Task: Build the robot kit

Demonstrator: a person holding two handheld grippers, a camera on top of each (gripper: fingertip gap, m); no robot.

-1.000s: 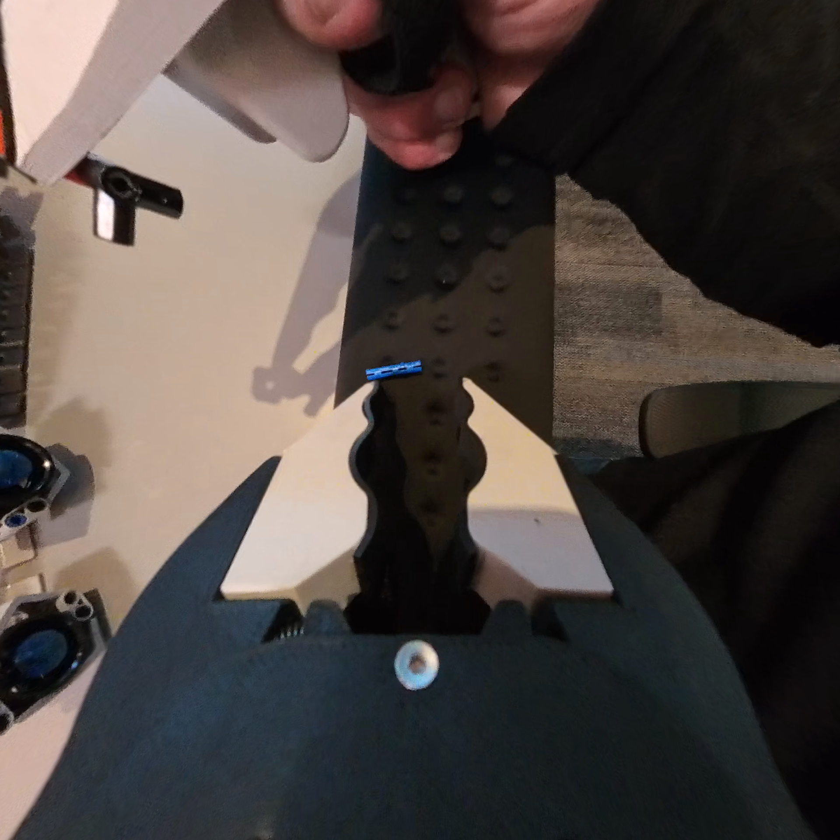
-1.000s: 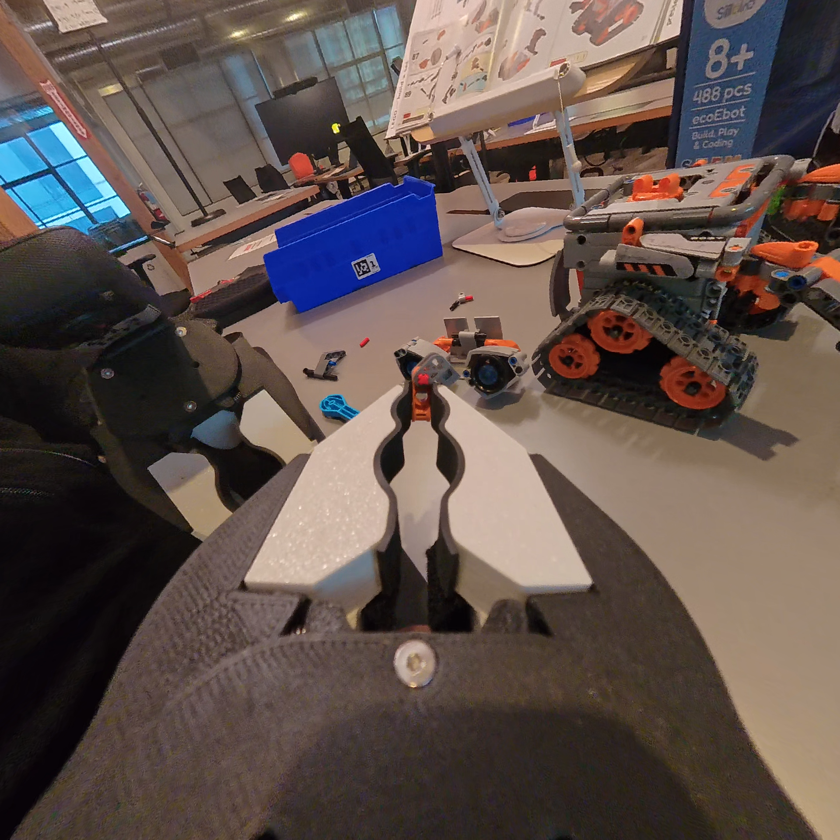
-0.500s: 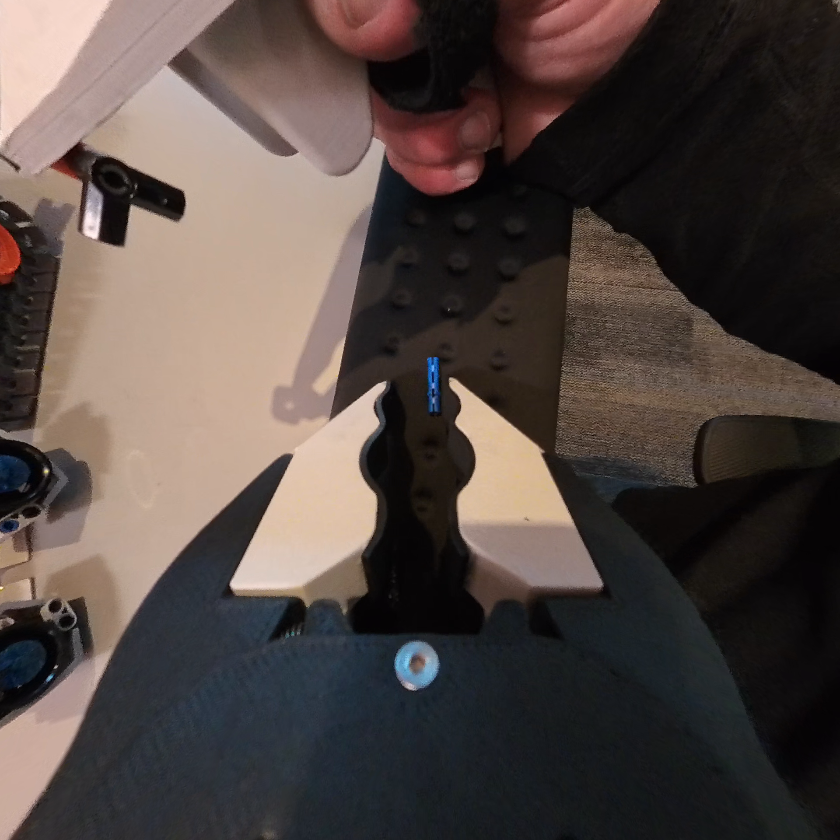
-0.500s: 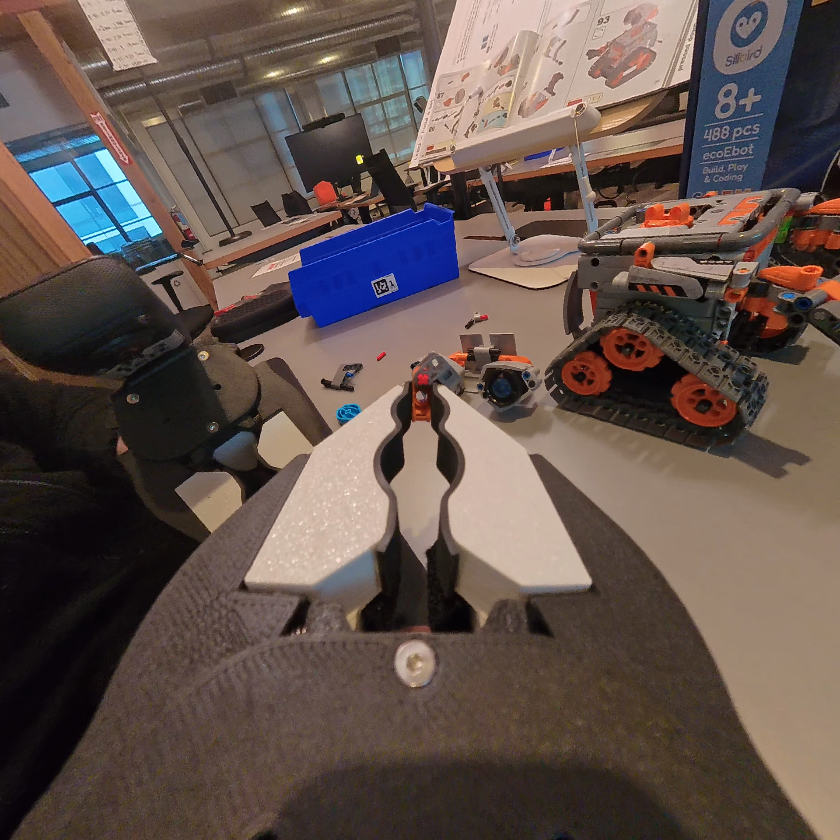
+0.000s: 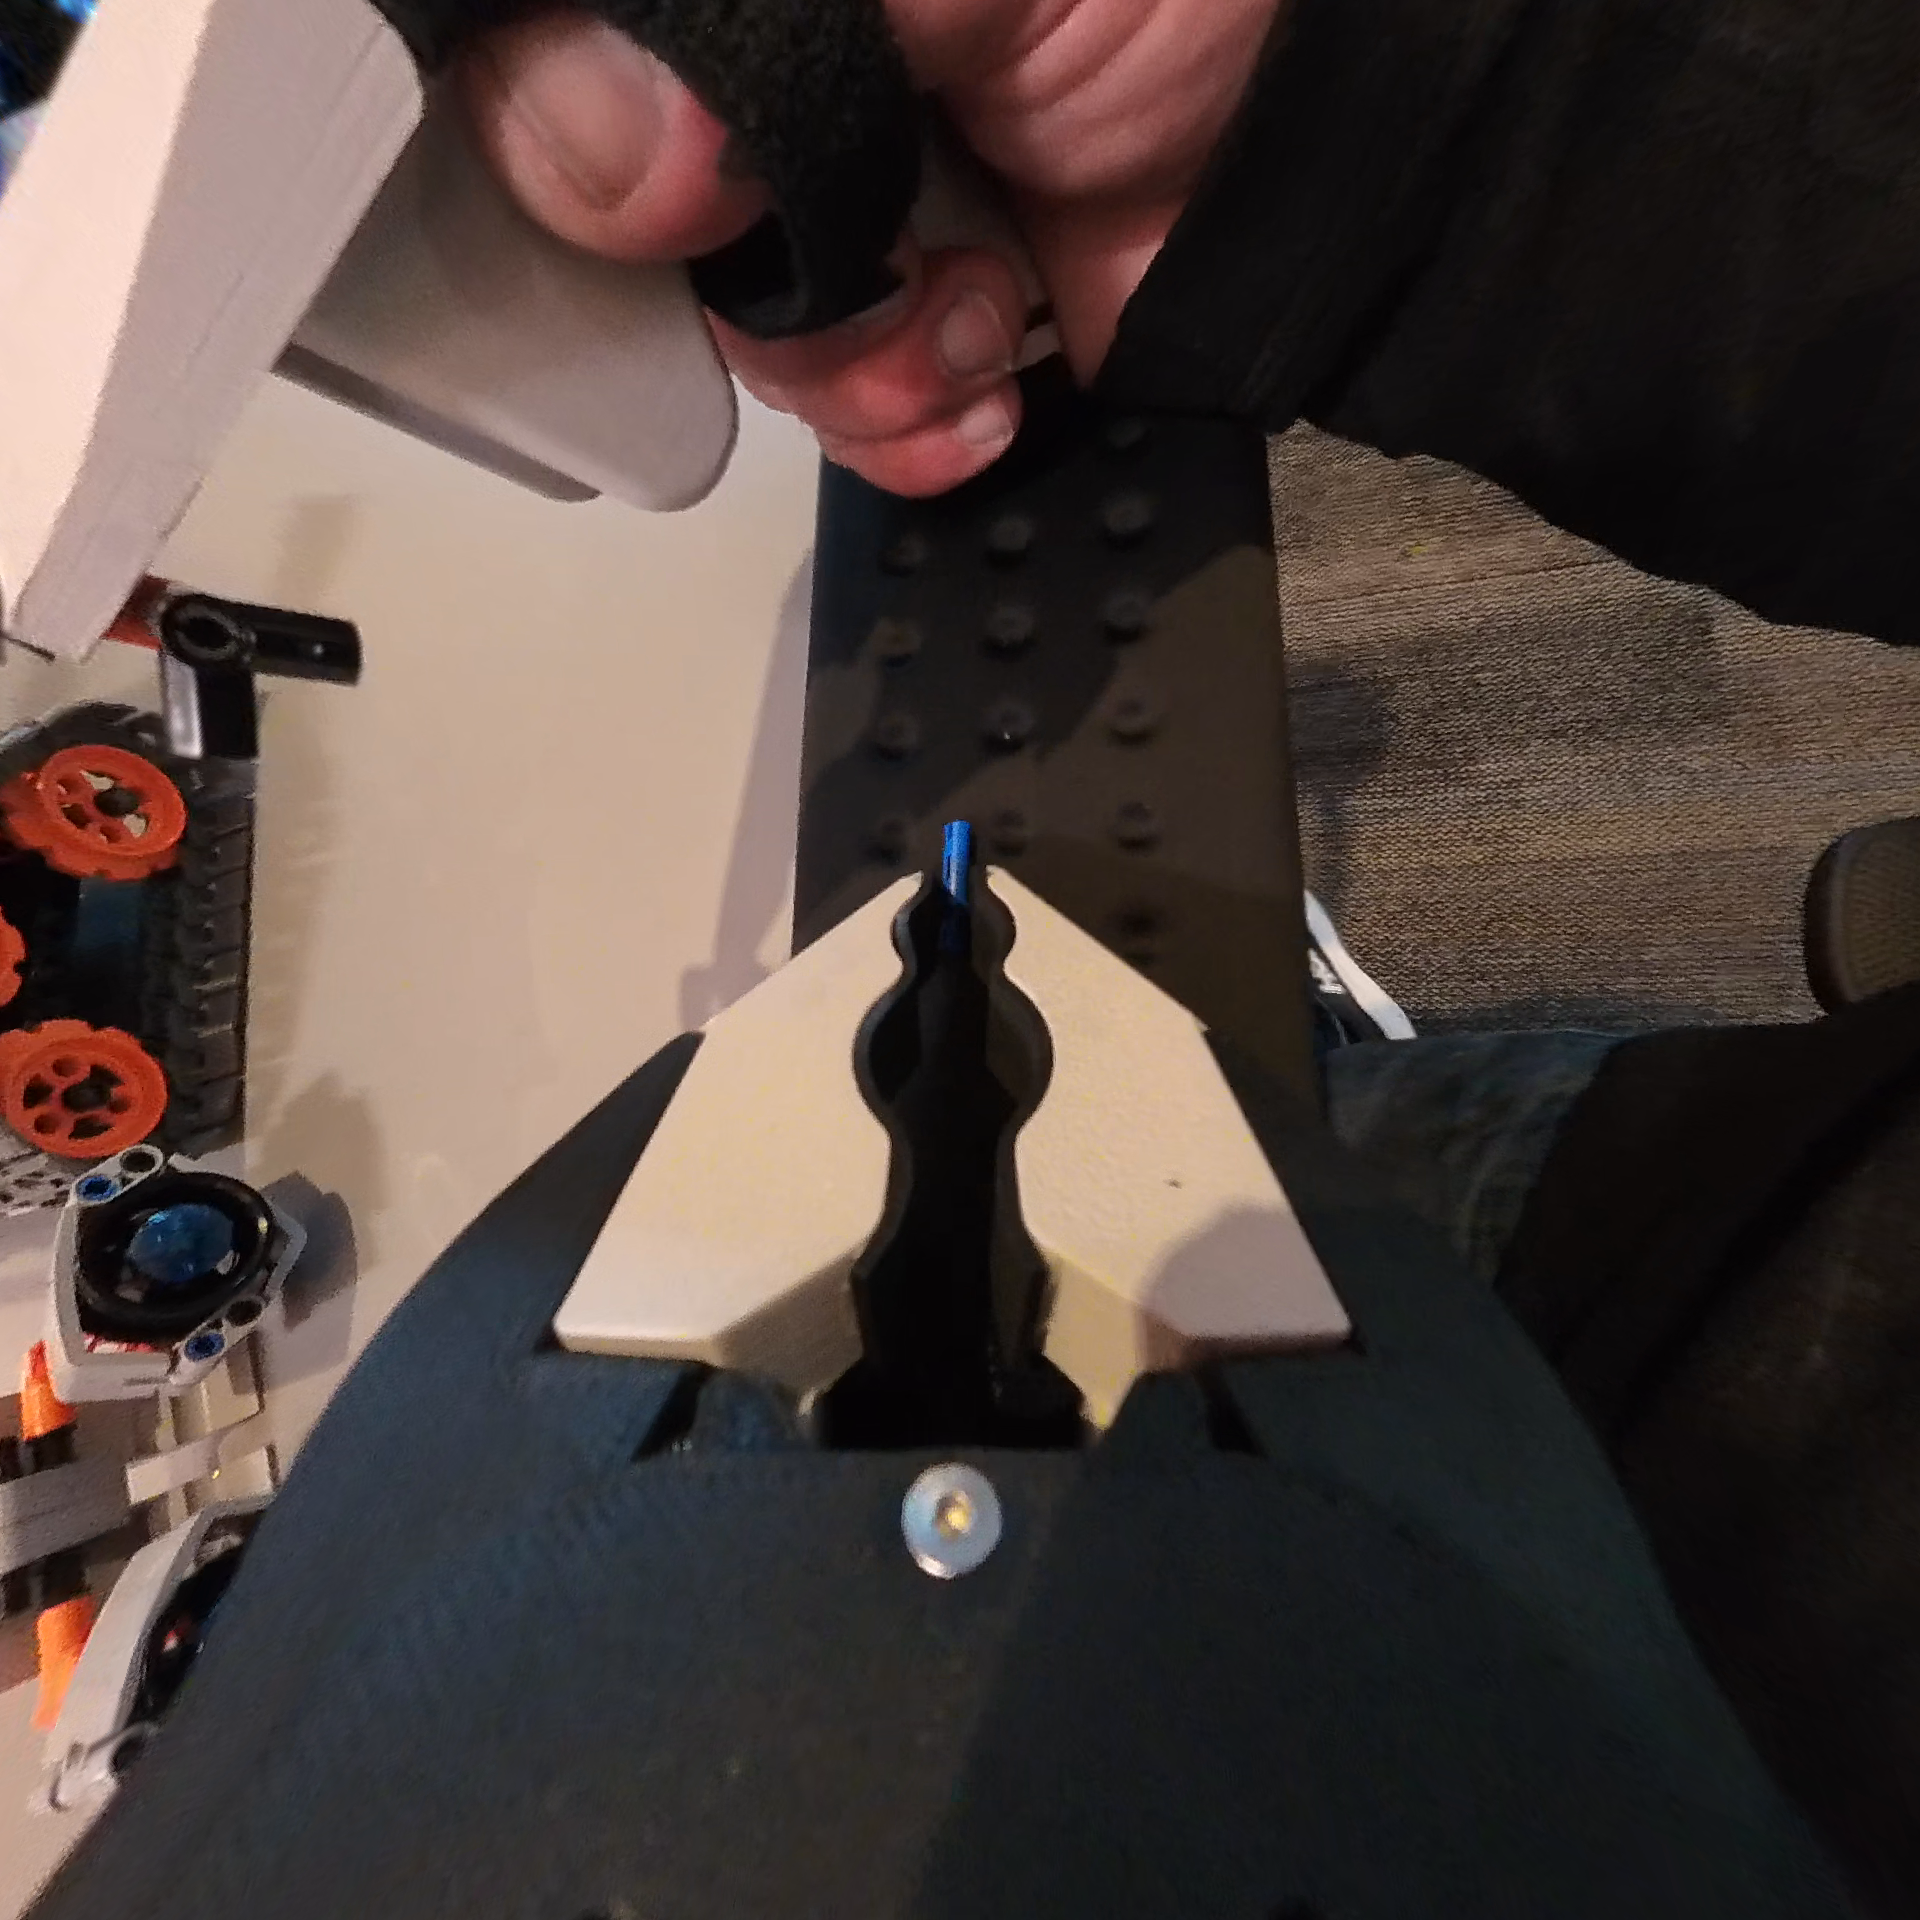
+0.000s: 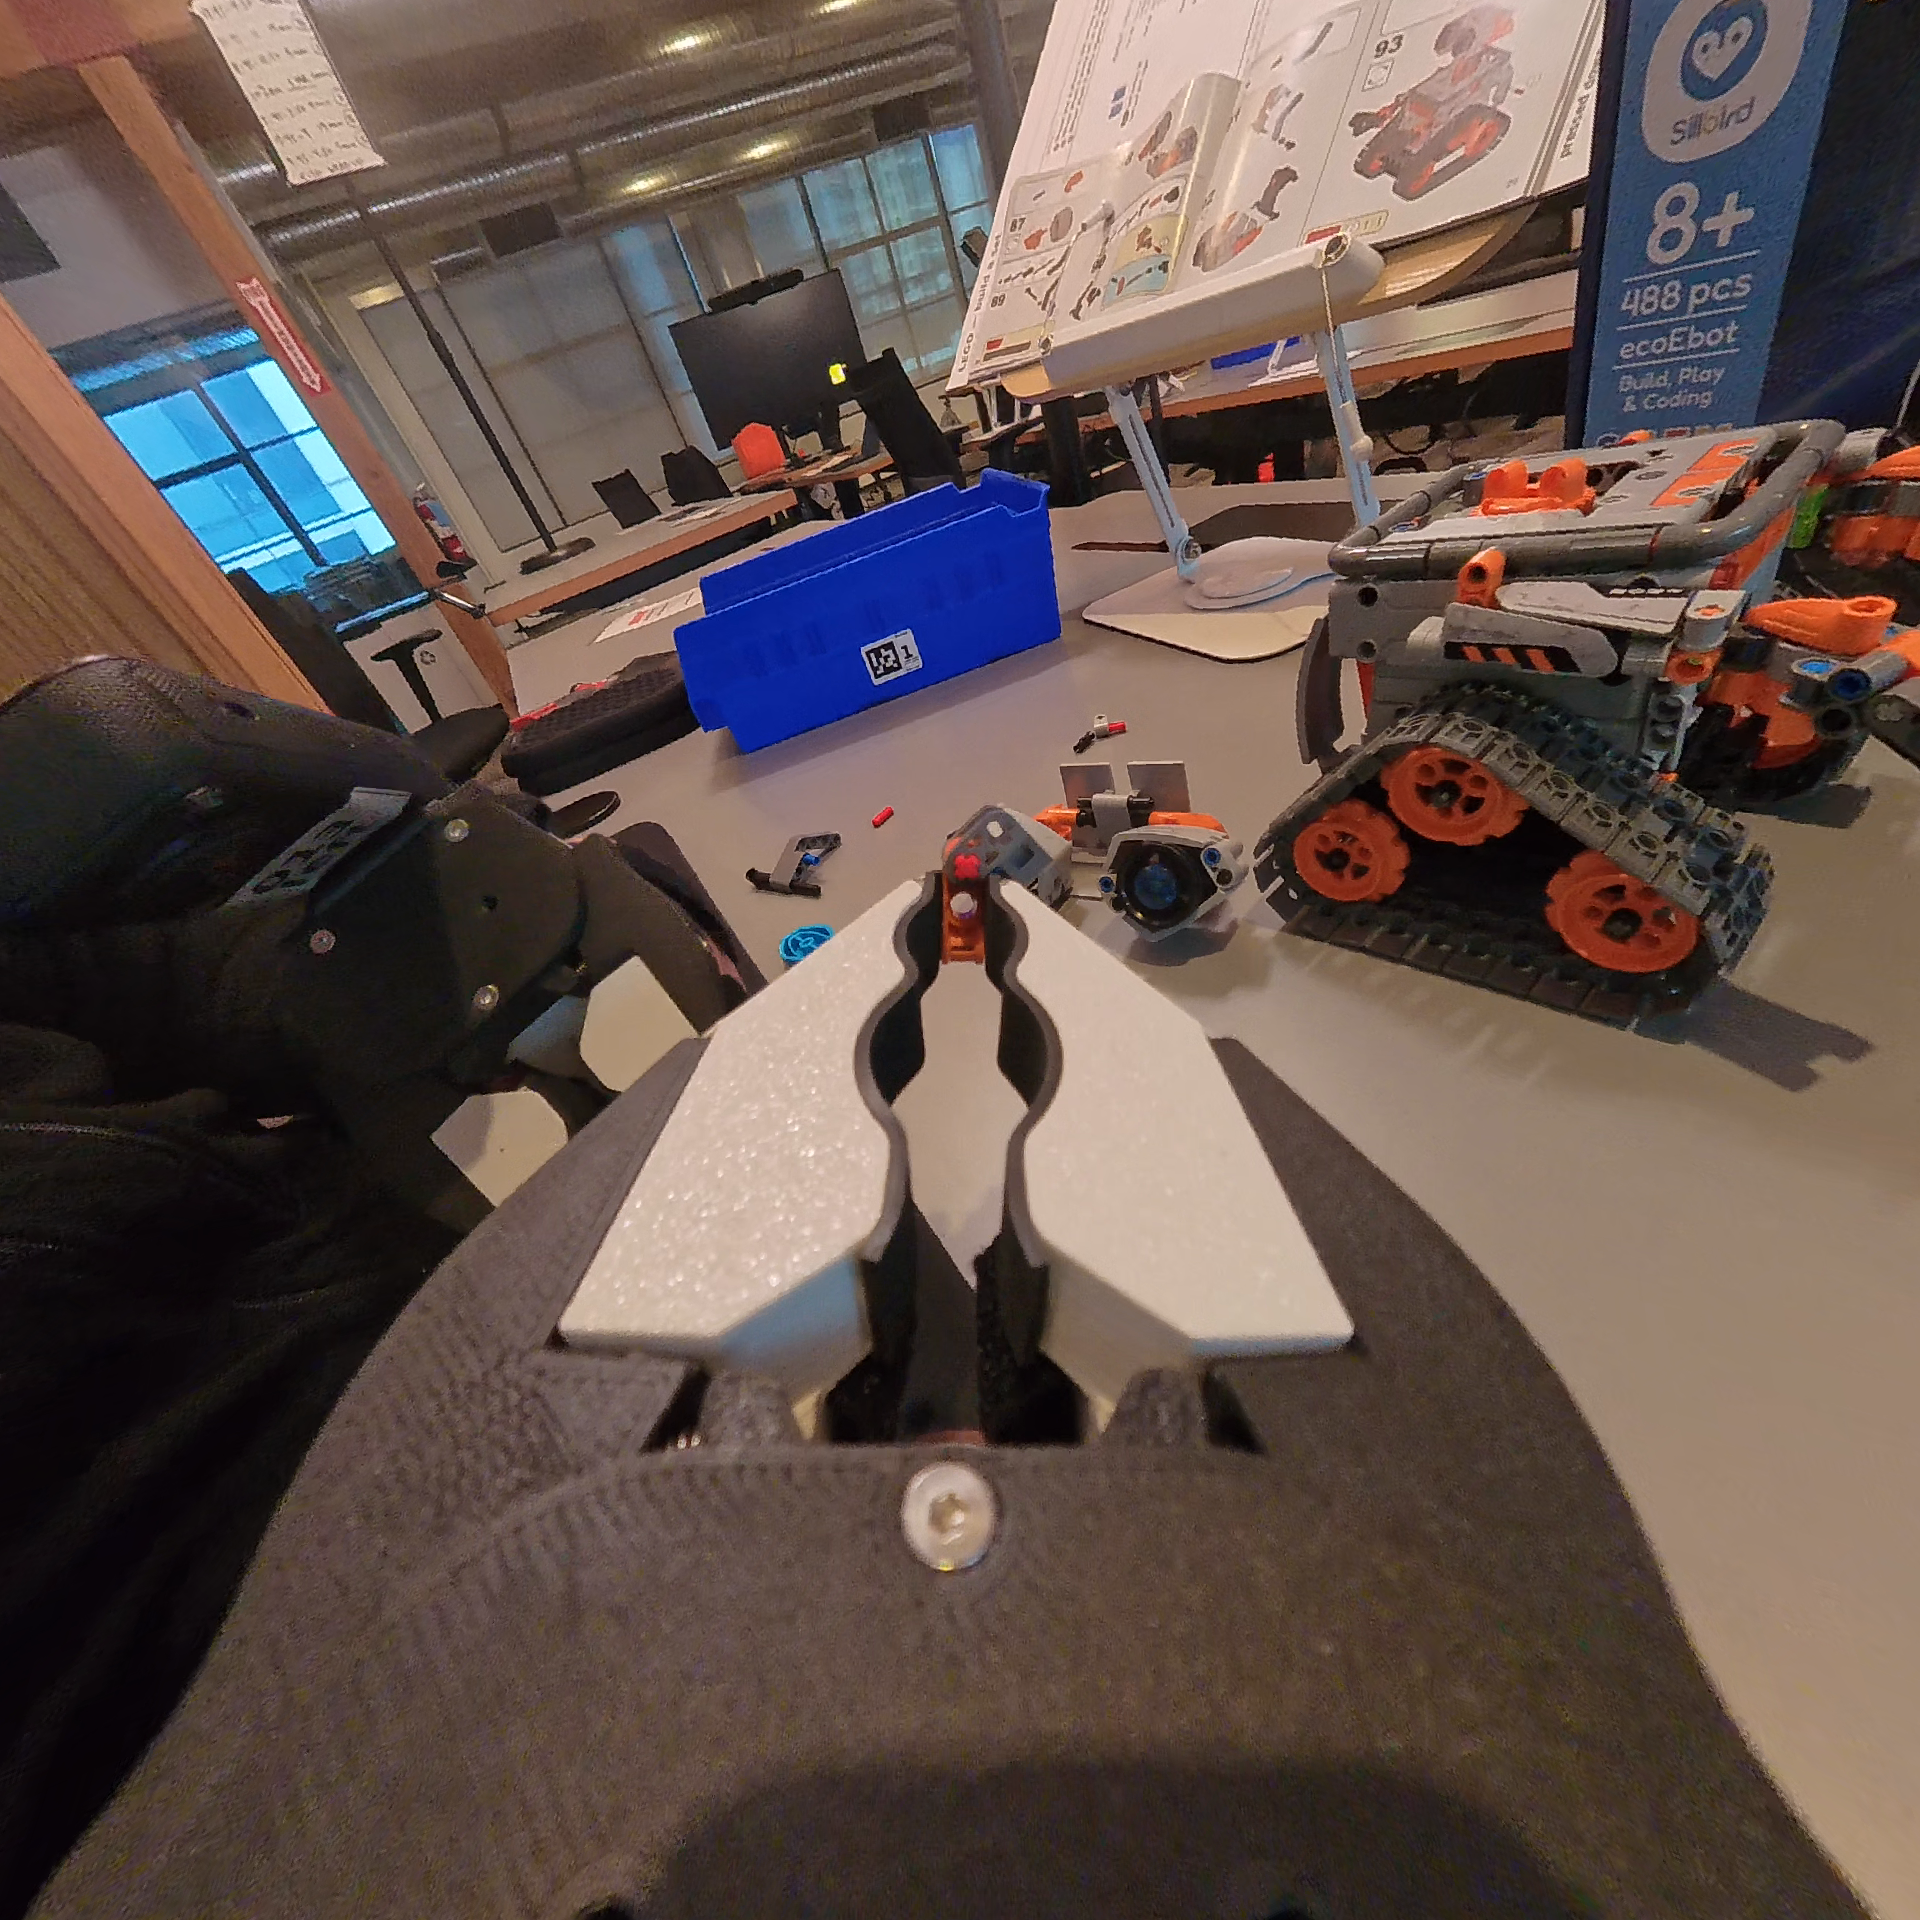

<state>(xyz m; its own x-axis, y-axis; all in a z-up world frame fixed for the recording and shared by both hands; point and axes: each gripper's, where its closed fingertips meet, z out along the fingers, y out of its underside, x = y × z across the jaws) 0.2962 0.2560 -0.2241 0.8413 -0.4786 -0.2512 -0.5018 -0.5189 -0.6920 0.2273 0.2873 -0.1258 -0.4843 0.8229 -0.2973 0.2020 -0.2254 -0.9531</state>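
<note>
Blue pin (image 5: 954,871) pinched in left jaws; right jaws clamp orange piece (image 6: 962,921).

The right hand-held gripper (image 6: 964,902) has grainy matt grey plastic fingers (image 6: 748,1153) in a rough, ribbed black shell. The smooth matt grey table (image 6: 1558,1195) carries a glossy blue plastic bin (image 6: 873,613). The left hand-held gripper (image 5: 956,883) pinches a shiny blue plastic pin (image 5: 954,862).
</note>
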